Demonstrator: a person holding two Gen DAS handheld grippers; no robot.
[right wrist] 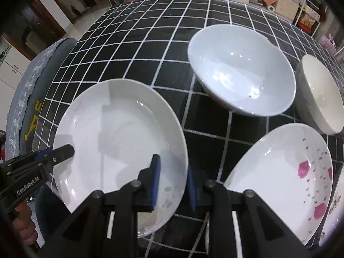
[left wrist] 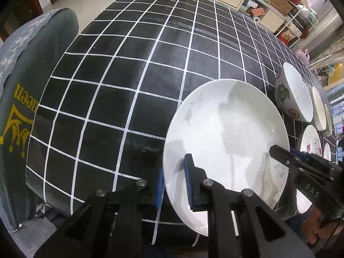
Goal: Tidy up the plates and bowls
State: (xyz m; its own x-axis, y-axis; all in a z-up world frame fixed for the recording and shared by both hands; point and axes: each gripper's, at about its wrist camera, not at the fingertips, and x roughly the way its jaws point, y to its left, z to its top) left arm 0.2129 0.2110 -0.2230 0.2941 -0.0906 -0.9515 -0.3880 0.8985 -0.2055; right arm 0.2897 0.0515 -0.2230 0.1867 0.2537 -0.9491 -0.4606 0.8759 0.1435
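A plain white plate (left wrist: 225,142) (right wrist: 120,142) is held between both grippers over the black checked tablecloth (left wrist: 120,90). My left gripper (left wrist: 174,182) straddles its left rim, one finger inside, one outside, closed on the rim. My right gripper (right wrist: 173,185) straddles its right rim the same way and shows in the left wrist view (left wrist: 286,157). A white bowl (right wrist: 240,73) (left wrist: 294,94) stands behind. A second bowl (right wrist: 320,94) and a pink-flowered plate (right wrist: 281,180) lie to the right.
A chair with a grey cover (left wrist: 23,90) stands at the table's left edge. Another dish edge (right wrist: 335,210) shows at far right. Shelves and boxes (left wrist: 286,10) stand beyond the table's far side.
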